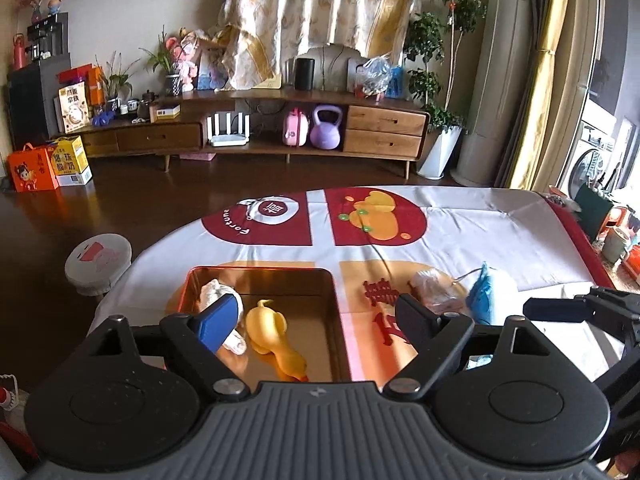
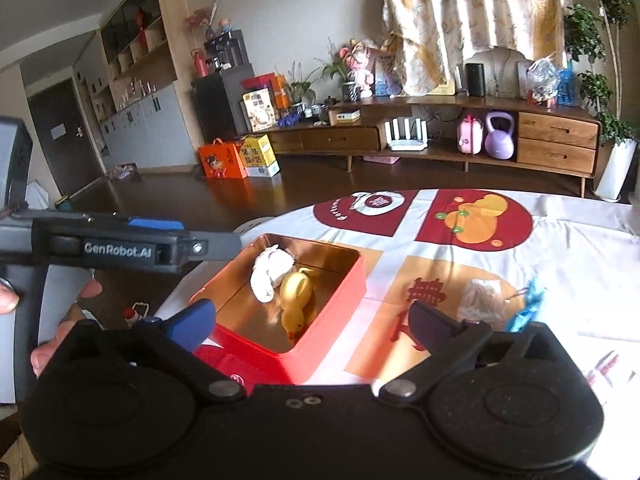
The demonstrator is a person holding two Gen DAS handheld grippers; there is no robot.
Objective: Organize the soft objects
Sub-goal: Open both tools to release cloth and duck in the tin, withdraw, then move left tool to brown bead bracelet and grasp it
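Red tin (image 2: 288,360) sits on the printed tablecloth (image 1: 480,216), open, gold inside. Already in it: a white soft toy (image 2: 270,276) and a yellow rubber duck (image 2: 296,300), touching, the duck's beak toward the near wall.

Still loose on the cloth, right of the tin: a clear bag of brownish stuff (image 2: 478,300), and just beside it on the far right a blue-and-white soft thing (image 1: 490,294). What the blue piece is cannot be told; it is partly cut off in the right wrist view.

Left tongs (image 1: 316,318): jaws wide apart, nothing held, hanging over the tin's near half. Right tongs (image 2: 310,320): also spread wide and empty, their gap straddling the tin's right wall.

Key relation: both loose items lie to the right of the tin and ahead of the right tongs' right finger (image 2: 430,322). The right hand looks the nearer one; the left tongs would have to cross the tin. The bag shows no clear long axis. The blue thing runs roughly near-to-far, so jaws closing side to side should suit it.

Judged stage: two items stowed, two to go.
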